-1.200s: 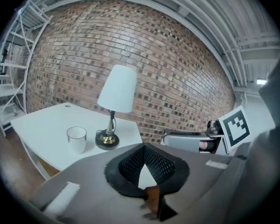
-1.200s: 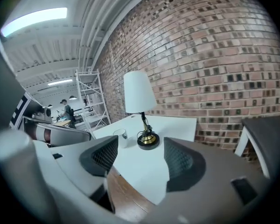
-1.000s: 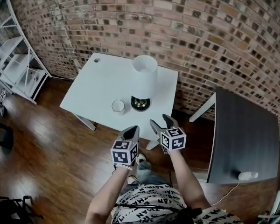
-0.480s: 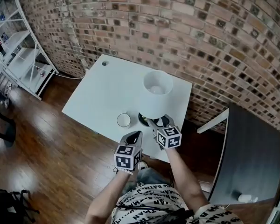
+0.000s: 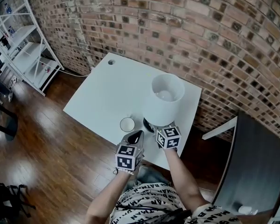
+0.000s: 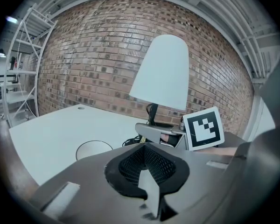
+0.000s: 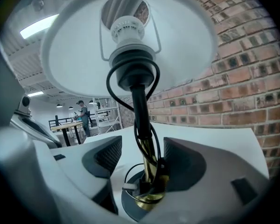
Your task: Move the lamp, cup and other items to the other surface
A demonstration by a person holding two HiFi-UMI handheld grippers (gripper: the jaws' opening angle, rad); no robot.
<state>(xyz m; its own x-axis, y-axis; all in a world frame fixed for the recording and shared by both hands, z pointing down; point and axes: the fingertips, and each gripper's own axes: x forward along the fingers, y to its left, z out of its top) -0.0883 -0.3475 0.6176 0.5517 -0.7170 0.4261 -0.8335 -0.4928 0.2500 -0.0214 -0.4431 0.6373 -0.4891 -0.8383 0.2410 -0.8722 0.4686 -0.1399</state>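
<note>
Upright on white rectangular table [image 5: 102, 90], five o'clock side: white-shaded brass-stemmed lamp [image 5: 163, 99], long axis vertical, shade up. Right gripper [image 7: 142, 161] jaws just closing, apart round stem. Left gripper [image 5: 134, 137] closed, empty, seven o'clock of lamp.

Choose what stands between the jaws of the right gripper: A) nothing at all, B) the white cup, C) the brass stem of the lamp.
C: the right gripper view shows the lamp's stem rising between the jaws of the right gripper, which have just been closing but do not yet press on it.
</note>
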